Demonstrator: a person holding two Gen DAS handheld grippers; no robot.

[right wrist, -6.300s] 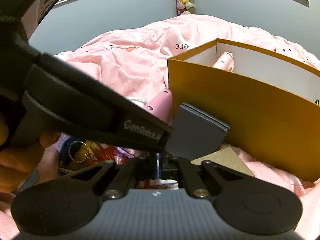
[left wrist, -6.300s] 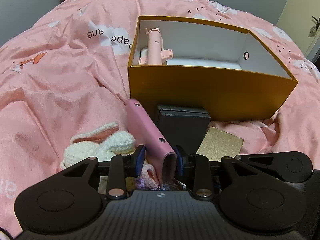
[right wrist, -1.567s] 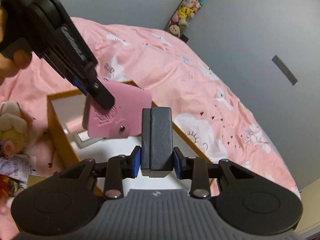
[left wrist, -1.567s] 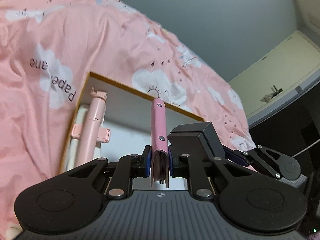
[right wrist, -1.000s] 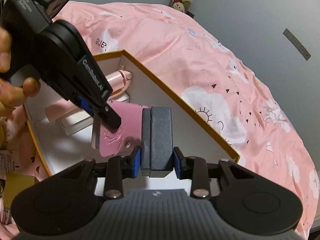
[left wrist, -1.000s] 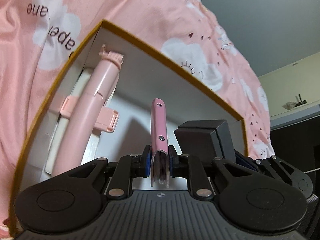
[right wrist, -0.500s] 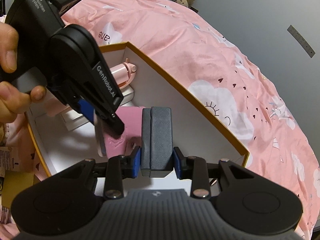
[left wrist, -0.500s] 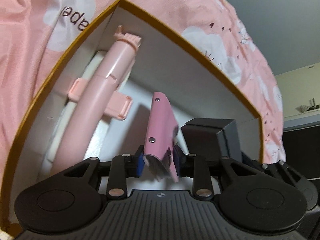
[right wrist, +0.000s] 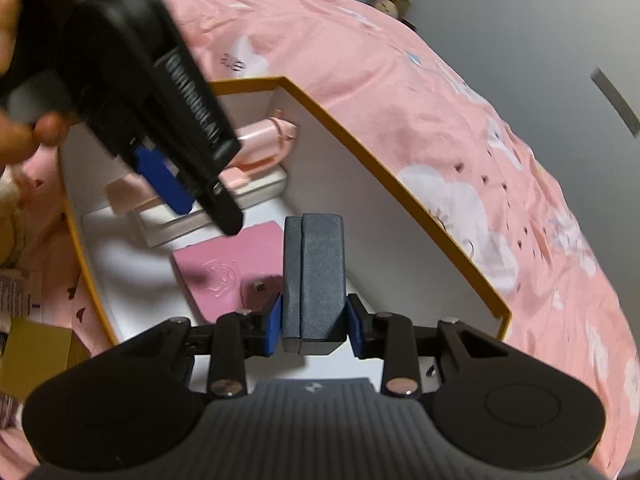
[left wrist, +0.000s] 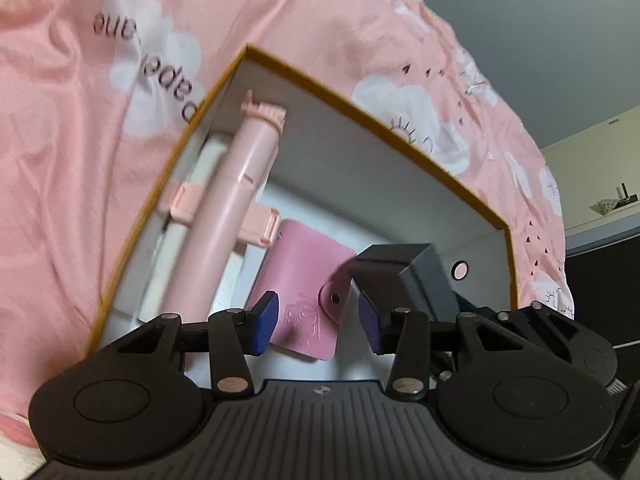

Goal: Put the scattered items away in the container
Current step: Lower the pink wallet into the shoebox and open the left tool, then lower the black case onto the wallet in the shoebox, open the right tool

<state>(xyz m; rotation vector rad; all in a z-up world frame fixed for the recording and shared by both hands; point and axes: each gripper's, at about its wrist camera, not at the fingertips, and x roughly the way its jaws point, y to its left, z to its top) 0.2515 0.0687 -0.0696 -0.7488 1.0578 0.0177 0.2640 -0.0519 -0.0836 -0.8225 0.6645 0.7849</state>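
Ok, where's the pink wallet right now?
The pink wallet lies flat on the box floor, between the pink stick and the grey case.

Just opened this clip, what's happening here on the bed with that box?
A person with a gripper in each hand is packing loose things into an orange box on a pink bedspread. The left gripper is opening its jaws; the pink wallet lies flat on the box floor, free of the pads. The right gripper holds a dark grey case upright over the box, not yet set down. A pink selfie stick lies inside along the wall.
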